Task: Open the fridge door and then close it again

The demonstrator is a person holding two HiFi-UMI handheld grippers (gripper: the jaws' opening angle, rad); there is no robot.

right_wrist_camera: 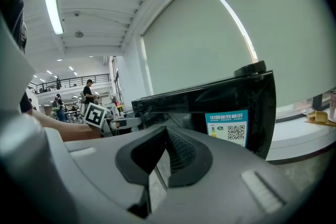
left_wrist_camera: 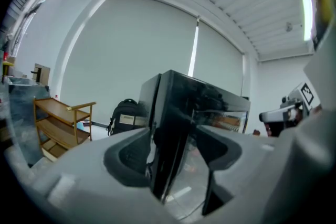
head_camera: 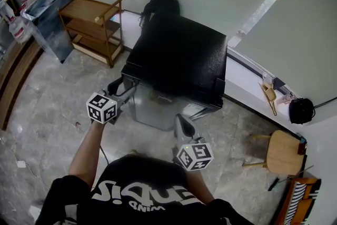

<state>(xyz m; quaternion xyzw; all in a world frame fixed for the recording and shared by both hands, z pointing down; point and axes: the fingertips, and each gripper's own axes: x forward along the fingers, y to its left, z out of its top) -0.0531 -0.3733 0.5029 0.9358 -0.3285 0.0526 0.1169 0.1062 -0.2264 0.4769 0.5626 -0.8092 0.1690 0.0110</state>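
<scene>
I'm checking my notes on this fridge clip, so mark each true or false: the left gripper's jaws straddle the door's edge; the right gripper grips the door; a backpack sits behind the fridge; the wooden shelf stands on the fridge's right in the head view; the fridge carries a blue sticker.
1. The left gripper's jaws straddle the door's edge. True.
2. The right gripper grips the door. False: its jaws are together with nothing between them.
3. A backpack sits behind the fridge. True.
4. The wooden shelf stands on the fridge's right. False: it is on the left in the head view.
5. The fridge carries a blue sticker. True.
</scene>
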